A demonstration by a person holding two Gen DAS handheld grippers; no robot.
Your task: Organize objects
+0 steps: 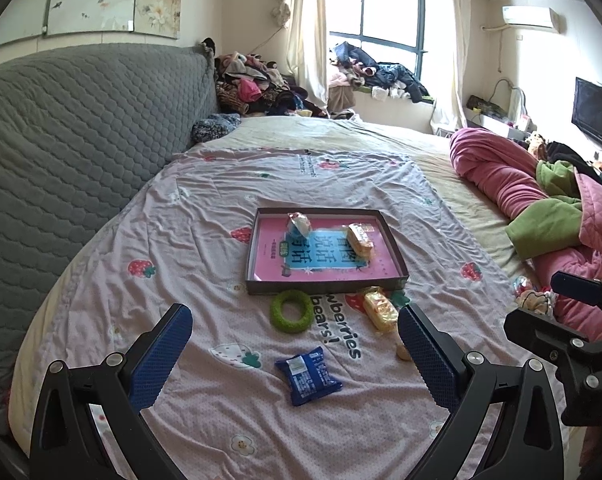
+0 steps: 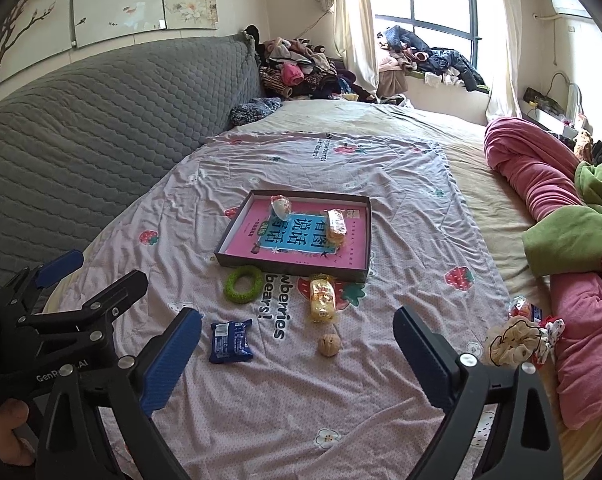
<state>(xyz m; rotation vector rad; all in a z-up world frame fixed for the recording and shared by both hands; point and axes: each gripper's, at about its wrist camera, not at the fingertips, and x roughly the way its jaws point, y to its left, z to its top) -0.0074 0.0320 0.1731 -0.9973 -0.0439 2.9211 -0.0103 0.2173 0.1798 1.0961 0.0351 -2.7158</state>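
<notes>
While two wrapped snacks already lie inside the shallow box in the middle of the bed, the sorting can be judged only partly done. A clear-wrapped snack is seen at the far left of the box, and a yellow cake packet rests toward its far right, both on the pink printed sheet lining it.

Four things are left on the strawberry-print sheet, near the box but outside it. A green ring lies just beside the near wall of the box; a second yellow packet is placed to the right of the ring; a blue packet lies nearer still and to the left; a small round walnut-like thing sits near the yellow packet, on its near side. Further right, by the pink quilt, a frilled scrunchie and a small red wrapped item are seen; whether these belong to the task cannot be told.

Nothing is gripped: the left tool is spread wide above the blue packet, and the right tool is likewise released, its jaws standing wide with only bedding and the loose items beyond them.
</notes>
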